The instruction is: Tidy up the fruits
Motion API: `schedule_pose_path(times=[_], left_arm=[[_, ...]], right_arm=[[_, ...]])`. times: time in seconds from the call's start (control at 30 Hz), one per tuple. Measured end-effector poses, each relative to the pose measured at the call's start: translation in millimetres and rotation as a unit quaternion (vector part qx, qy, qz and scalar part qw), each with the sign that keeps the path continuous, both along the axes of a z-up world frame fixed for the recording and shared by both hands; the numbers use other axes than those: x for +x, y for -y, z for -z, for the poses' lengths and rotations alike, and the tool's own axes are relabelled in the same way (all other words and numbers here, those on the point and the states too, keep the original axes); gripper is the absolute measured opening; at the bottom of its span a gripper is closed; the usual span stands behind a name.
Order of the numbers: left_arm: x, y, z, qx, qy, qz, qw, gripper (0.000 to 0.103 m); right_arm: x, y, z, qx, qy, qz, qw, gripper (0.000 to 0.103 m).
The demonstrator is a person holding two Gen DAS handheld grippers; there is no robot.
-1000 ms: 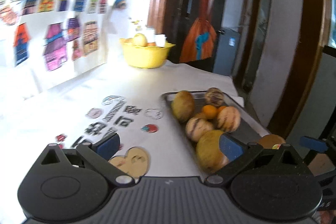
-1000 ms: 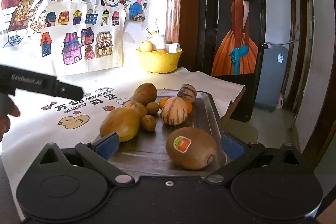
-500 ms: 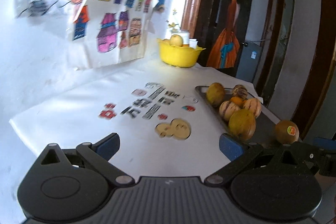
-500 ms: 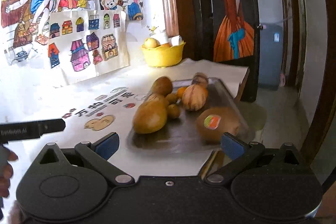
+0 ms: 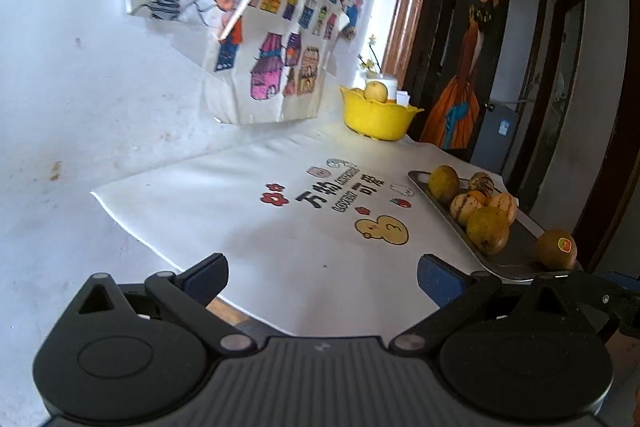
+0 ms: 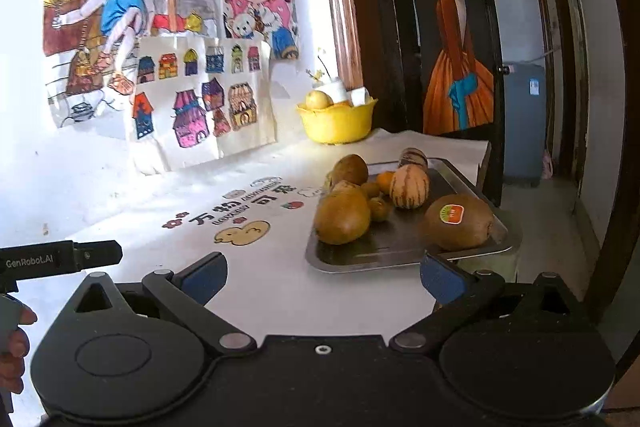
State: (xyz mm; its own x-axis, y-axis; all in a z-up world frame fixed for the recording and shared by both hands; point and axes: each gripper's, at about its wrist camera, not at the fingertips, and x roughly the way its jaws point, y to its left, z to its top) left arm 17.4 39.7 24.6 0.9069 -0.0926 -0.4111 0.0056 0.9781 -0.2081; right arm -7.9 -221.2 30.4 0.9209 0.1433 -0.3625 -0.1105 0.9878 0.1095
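A metal tray point(image 6: 400, 255) on the white table holds several fruits: a kiwi with a sticker point(image 6: 458, 221), a large yellow-brown fruit point(image 6: 342, 217), a striped melon point(image 6: 409, 185) and small oranges. The tray also shows in the left wrist view point(image 5: 480, 259), at the right. A yellow bowl point(image 6: 336, 121) with a pale fruit stands at the back by the wall. My left gripper point(image 5: 322, 277) is open and empty over the table's near edge. My right gripper point(image 6: 324, 277) is open and empty just in front of the tray.
A white printed tablecloth point(image 5: 320, 203) covers the table. Drawings point(image 6: 200, 99) hang on the wall behind. A dark door with a painted figure point(image 6: 456, 67) and an open doorway lie at the right. The left gripper's body point(image 6: 60, 259) shows at the left of the right wrist view.
Both grippers have pulled back from the tray towards the table's near edge. The left one has swung left. Both stayed open and empty.
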Motion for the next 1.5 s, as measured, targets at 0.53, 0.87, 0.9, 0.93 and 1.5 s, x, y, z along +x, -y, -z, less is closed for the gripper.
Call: schedule_pose_path(times=[0.53, 0.87, 0.9, 0.93, 1.5], left_arm=[[-15.1, -9.5, 19.9, 0.002, 0.009, 0.002, 1.0000, 0.102], [-15.6, -16.3, 26.1, -0.009, 0.006, -0.004, 0.9999, 0.102], [-15.6, -16.9, 26.4, -0.008, 0.006, -0.004, 0.9999, 0.102], [-15.9, -17.4, 26.6, -0.007, 0.006, -0.006, 0.9999, 0.102], [-24.0, -17.1, 25.9, 0.005, 0.034, -0.004, 0.9994, 0.102]], right_arm=[[-18.8, -18.3, 13.1, -0.011, 0.015, 0.019, 1.000, 0.102], [-17.0, -23.0, 12.4, -0.015, 0.019, 0.024, 0.999, 0.102], [-17.2, -23.4, 12.4, -0.014, 0.020, 0.024, 0.999, 0.102], [-17.7, -23.9, 12.5, -0.014, 0.021, 0.024, 0.999, 0.102], [-22.1, -34.0, 17.3, -0.028, 0.025, 0.021, 0.999, 0.102]])
